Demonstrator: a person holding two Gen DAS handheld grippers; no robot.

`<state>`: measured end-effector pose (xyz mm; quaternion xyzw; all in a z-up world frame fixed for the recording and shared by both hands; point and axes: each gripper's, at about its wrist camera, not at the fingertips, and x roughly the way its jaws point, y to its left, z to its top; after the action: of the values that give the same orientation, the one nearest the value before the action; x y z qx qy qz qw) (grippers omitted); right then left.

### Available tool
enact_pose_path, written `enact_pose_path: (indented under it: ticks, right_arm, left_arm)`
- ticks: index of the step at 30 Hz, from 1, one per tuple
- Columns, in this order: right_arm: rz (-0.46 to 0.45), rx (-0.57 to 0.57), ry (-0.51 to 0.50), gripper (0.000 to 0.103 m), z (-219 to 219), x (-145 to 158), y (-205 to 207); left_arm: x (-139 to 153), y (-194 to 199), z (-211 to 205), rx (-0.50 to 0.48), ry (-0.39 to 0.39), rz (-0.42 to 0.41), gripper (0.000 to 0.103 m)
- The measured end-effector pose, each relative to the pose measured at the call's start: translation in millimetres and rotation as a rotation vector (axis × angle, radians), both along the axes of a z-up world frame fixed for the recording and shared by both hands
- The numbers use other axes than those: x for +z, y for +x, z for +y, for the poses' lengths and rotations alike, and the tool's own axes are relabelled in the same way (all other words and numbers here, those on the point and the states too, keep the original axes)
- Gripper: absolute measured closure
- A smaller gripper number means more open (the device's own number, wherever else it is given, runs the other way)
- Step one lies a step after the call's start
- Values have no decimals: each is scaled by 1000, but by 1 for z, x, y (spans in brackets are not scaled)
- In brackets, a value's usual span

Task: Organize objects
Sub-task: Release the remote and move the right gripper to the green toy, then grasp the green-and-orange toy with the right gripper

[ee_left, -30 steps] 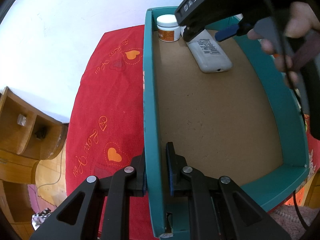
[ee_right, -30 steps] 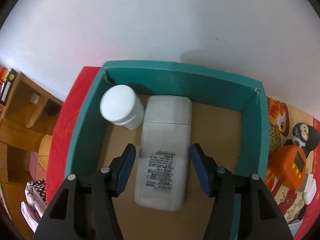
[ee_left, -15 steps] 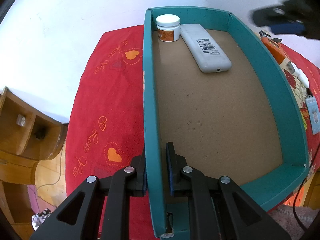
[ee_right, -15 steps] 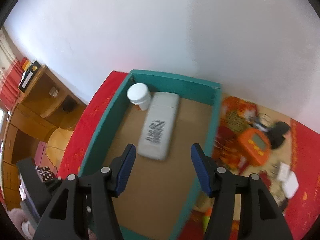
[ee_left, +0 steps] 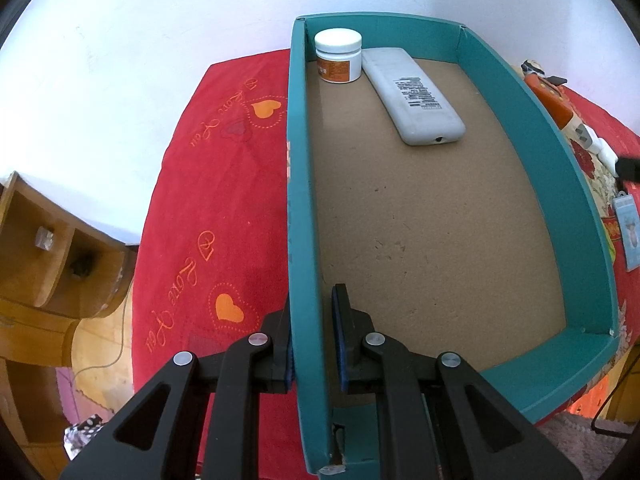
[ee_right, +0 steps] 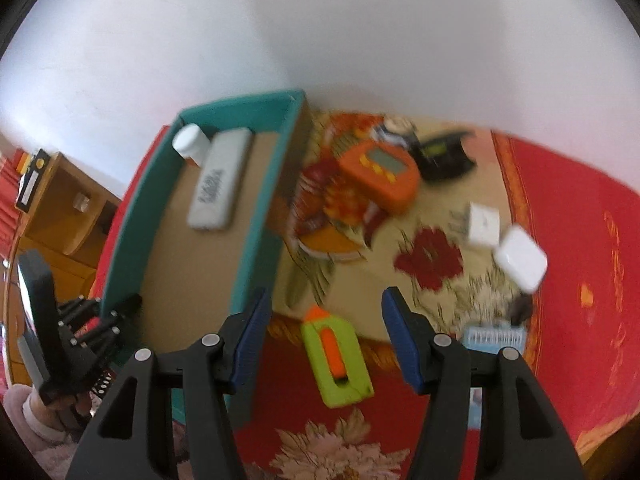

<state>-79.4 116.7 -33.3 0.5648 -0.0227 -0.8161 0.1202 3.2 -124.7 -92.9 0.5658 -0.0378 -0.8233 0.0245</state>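
Bright, even daylight; left wrist view sharp, right wrist view motion-blurred throughout (fisheye bending, black corners beyond ten and two o'clock)

Both tools share one build: the left gripper (ee_left: 312, 336) and the right gripper (ee_right: 326, 336) have matte black plastic fingers with triangular cut-outs, round silver screw heads at the joints and ribbed blue pads (ee_right: 400, 336). Beside the teal box (ee_right: 256, 216), the left gripper's black frame shows rows of small silver screws, with a pale pink fuzzy sleeve (ee_right: 24, 408) beneath it.
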Motion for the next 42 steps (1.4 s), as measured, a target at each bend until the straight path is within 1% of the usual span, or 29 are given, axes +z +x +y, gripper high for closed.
enact_pose_path:
  ticks: [2, 6, 13, 21, 28, 36, 42]
  right_arm:
    - [-21, -10, -2, 45, 3, -8, 4]
    - [-74, -28, -40, 45, 10, -24, 15]
    - [-106, -12, -18, 45, 9, -39, 23]
    - [-111, 46, 29, 45, -2, -48, 27]
    - [-102, 73, 44, 45, -6, -53, 30]
    - [-93, 75, 67, 55, -8, -57, 30]
    - [-83, 87, 93, 55, -10, -57, 31]
  left_arm:
    - [0, 0, 0, -1, -3, 0, 89]
    - [0, 1, 1, 2, -4, -1, 89]
    - [1, 2, -1, 6, -2, 1, 89]
    - [1, 3, -2, 6, -2, 2, 89]
    - [1, 3, -2, 7, -1, 2, 89]
    - [1, 3, -3, 6, -1, 1, 89]
    - [0, 1, -4, 5, -1, 1, 89]
